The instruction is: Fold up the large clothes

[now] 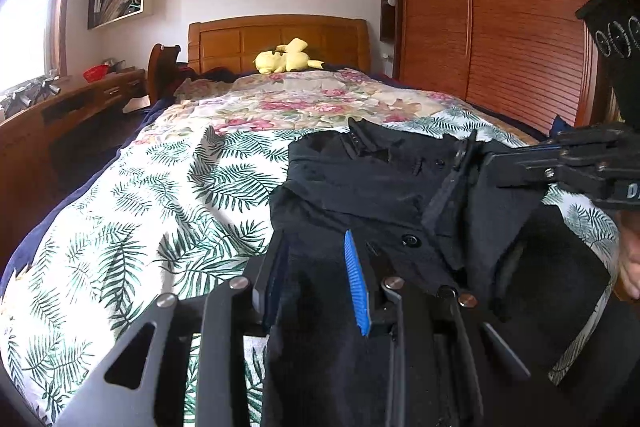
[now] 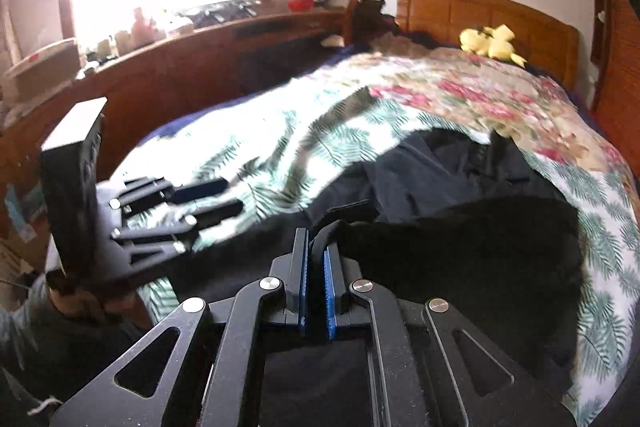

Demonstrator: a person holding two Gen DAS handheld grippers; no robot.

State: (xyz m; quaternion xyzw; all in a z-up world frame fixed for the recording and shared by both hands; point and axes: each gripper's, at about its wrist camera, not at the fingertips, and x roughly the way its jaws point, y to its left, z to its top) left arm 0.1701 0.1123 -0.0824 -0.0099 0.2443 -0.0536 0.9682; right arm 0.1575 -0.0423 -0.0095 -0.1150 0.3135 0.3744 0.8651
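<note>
The black garment (image 1: 380, 183) lies rumpled on the bed (image 1: 160, 187), partly doubled over but not yet a neat packet — by my reading the fold is midway. The left gripper (image 1: 316, 279) pinches its near edge through a narrow gap, and the right gripper (image 2: 316, 267) is clamped on another fold of cloth — smoothing and further folds remain.

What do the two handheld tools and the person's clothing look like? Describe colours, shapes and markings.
Both the left tool and the right tool are matte black metal linkages with triangular cut-outs, silver round rivets and ribbed blue finger pads. The right tool's body shows part of a white marking. A grey-green sleeve shows by the left hand.
</note>
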